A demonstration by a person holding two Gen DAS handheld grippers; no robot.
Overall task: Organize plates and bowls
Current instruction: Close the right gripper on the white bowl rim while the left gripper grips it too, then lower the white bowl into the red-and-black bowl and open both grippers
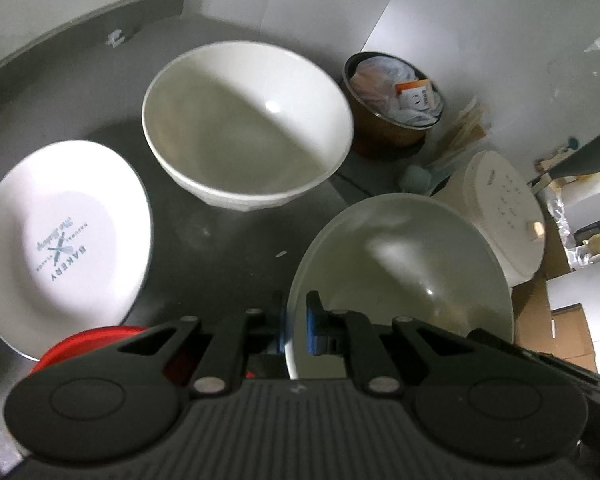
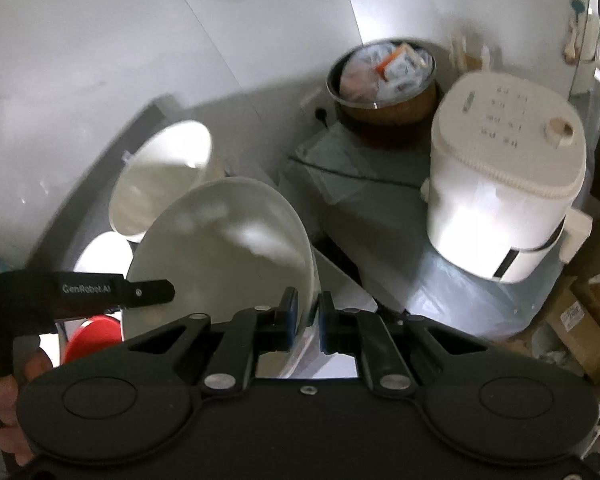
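A pale grey bowl [image 1: 404, 272] hangs tilted above the dark counter, held on two sides. My left gripper [image 1: 296, 320] is shut on its near rim, blue pads on either side. In the right wrist view the same bowl [image 2: 224, 248] has its right rim between the pads of my right gripper [image 2: 309, 314], which is shut on it. One finger [image 2: 148, 293] of the left gripper touches the bowl's left rim. A large white bowl [image 1: 244, 128] stands upright behind. To the left lies a white plate [image 1: 64, 236] printed BAKERY. A red dish [image 1: 88, 340] shows partly under my left gripper.
A brown pot [image 1: 392, 100] stuffed with plastic bags stands at the back by the wall. A white rice cooker [image 2: 500, 188] sits on the right, with cardboard boxes [image 1: 568, 328] beyond it. A person's hand [image 2: 8, 408] holds the left gripper.
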